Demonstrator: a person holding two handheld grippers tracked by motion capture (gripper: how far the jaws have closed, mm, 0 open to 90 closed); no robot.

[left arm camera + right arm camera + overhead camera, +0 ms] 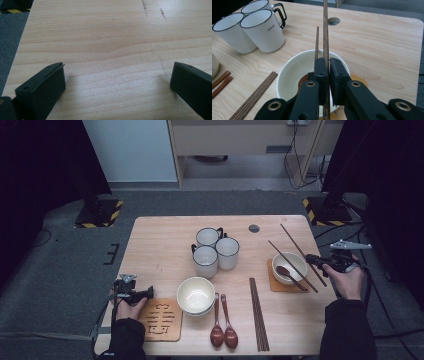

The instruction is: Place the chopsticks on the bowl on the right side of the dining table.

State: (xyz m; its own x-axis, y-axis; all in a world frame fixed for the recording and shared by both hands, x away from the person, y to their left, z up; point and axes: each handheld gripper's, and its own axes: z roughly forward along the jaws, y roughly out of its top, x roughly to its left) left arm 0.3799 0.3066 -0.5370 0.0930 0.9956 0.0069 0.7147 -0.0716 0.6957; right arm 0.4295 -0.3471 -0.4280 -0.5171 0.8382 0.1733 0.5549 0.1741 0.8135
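Chopsticks point(326, 32) are the work in hand. At the left, the left gripper point(131, 292) rests on the worktop point(165, 245), jaws spread wide with nothing between. At the right, the right gripper point(329, 75) pinches one chopstick above the bowl point(292, 72); another lies across the rim.

High view looks down over the table point(160, 245); both gripper views skim that tabletop closely.

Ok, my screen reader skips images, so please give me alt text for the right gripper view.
The right gripper is shut on a wooden chopstick above a white bowl, with a second chopstick beside it. Three white mugs stand on the wooden table behind.
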